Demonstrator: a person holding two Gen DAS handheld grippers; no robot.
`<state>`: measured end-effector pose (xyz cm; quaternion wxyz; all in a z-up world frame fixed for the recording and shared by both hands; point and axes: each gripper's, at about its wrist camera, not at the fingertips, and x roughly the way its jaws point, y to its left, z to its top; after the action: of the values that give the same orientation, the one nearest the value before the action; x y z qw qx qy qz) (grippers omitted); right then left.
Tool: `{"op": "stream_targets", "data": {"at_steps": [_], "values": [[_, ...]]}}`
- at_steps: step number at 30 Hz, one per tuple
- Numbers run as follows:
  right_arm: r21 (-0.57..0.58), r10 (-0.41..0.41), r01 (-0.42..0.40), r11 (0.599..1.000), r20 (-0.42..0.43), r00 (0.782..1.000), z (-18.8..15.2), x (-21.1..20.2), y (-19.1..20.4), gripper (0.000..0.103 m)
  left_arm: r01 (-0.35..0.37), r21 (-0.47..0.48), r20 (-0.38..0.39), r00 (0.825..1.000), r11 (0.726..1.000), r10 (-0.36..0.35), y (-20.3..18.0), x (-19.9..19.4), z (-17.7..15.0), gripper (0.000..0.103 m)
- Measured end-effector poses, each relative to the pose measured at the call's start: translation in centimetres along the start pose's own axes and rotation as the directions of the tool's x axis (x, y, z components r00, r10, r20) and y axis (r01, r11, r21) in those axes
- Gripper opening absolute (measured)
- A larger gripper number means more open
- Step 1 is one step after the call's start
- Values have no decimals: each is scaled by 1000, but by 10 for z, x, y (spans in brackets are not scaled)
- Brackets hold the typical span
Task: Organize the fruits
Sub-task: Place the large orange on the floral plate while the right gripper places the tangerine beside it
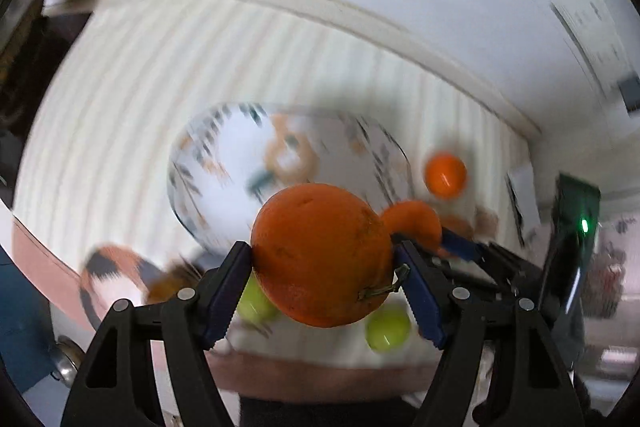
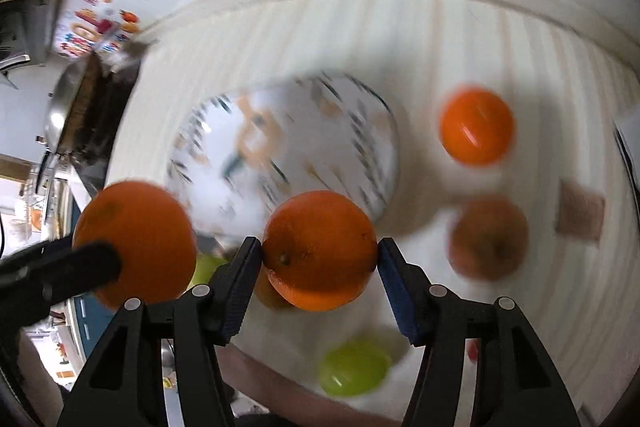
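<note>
My left gripper point(image 1: 322, 269) is shut on an orange point(image 1: 322, 253) with a short stem, held above the striped mat. My right gripper point(image 2: 318, 253) is shut on a second orange point(image 2: 318, 249); that orange also shows in the left wrist view point(image 1: 416, 223). The left gripper's orange shows in the right wrist view point(image 2: 136, 247) at the left. A patterned white plate point(image 2: 280, 155) lies on the mat beyond both grippers; it also shows in the left wrist view point(image 1: 280, 167). Both views are blurred by motion.
On the cream striped mat point(image 2: 460, 39) lie an orange ball point(image 2: 476, 127), a brownish fruit point(image 2: 488, 239) and a green fruit point(image 2: 354, 367). Green fruits point(image 1: 388, 327) lie below the left gripper. A steel pan point(image 2: 64, 115) stands at the far left.
</note>
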<state>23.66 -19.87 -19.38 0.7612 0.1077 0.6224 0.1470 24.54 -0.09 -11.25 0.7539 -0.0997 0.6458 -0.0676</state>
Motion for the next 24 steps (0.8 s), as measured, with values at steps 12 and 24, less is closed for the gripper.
{"op": "stream_targets", "data": {"at_steps": [12,24], "values": [[-122,-89,83,989,-45,995,81,82,31,62,-77,-90,-115,991,993,67,52,86,79,72],[-41,-44,40,998,-107,993,95,98,23,71,-51,-145,-135,990,988,31,58,89,91,72]]}}
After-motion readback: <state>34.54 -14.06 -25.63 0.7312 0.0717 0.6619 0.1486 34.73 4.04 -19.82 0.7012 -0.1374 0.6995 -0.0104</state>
